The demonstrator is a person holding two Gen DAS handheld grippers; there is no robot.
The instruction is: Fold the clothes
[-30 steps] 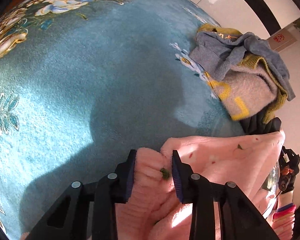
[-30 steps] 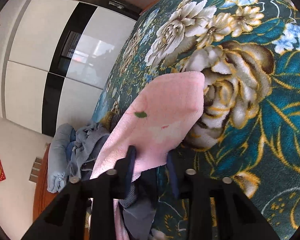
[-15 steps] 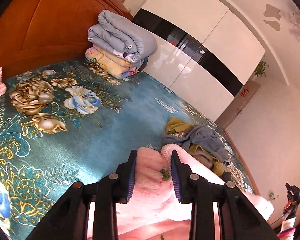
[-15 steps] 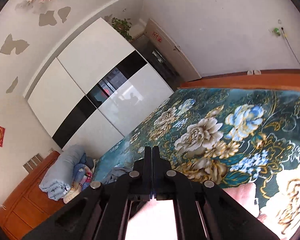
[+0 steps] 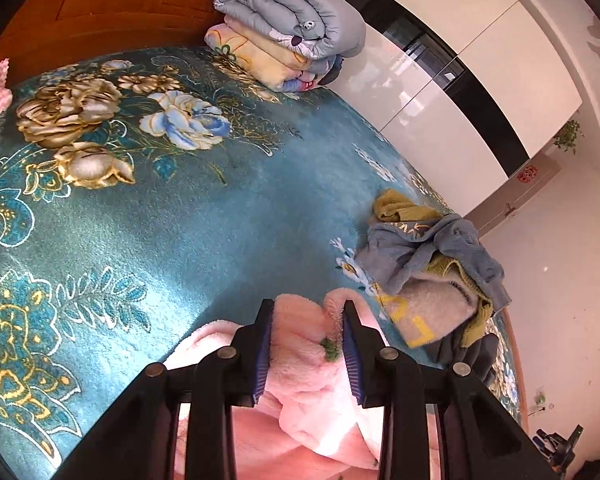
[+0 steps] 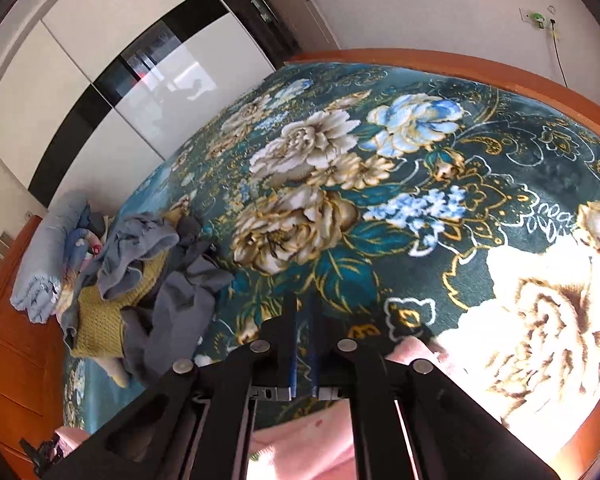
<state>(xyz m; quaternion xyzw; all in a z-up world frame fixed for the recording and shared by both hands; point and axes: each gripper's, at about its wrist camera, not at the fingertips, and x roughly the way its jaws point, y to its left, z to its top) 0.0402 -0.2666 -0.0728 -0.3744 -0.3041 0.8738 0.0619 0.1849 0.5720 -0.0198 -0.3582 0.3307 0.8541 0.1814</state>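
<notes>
Left gripper [image 5: 308, 332]: my jaws are closed on a bunched fold of the pink fleece garment [image 5: 300, 396]; a small green fleck on the fabric sits between the blue pads.
Right gripper [image 6: 303, 344]: my jaws stand nearly together with a thin slit between them. I see no cloth in that slit, so I cannot tell whether they hold anything lower down.
Pink fleece garment: it lies at the near edge of the bedspread [image 5: 204, 216], under both my grippers. In the right wrist view it shows as a pink band along the bottom [image 6: 300, 440].
Long axis: most of the garment is hidden beneath my fingers, so I cannot tell which way it runs; the pinched fold points away from me across the bed.
Clothes pile [image 5: 432, 276]: blue-grey, mustard and dark pieces heaped near the bed's edge on the wardrobe [image 5: 472, 76] side, just beside the pink fold but apart from it.
Folded quilts [image 5: 288, 20]: stacked at the far corner by the wooden headboard [image 5: 112, 12].
</notes>
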